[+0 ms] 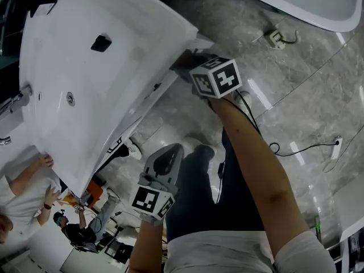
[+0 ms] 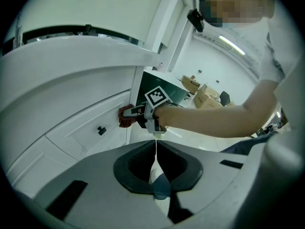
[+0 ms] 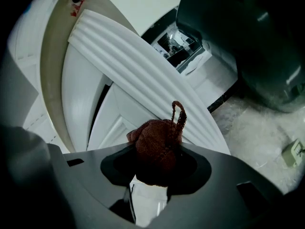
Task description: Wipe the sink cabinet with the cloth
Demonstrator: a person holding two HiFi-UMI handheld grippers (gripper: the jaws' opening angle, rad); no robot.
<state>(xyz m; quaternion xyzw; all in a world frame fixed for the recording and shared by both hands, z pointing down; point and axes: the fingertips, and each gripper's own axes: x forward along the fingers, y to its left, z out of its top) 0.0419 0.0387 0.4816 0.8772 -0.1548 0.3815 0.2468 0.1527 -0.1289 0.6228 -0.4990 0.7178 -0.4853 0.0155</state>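
Right claw (image 3: 151, 178) is clamped on the dark red cloth (image 3: 156, 144), which is bunched into a wad with a loop sticking up. I see it pressed to the cabinet (image 2: 81, 128) front at its right edge, just under the sink (image 1: 85, 84) rim. Left claw (image 2: 155, 149) is closed on nothing. I judge the cloth soft, light and floppy, best gripped deep in the bunch. In the head view the rim hides the contact, and I cannot tell how much cloth lies flat.
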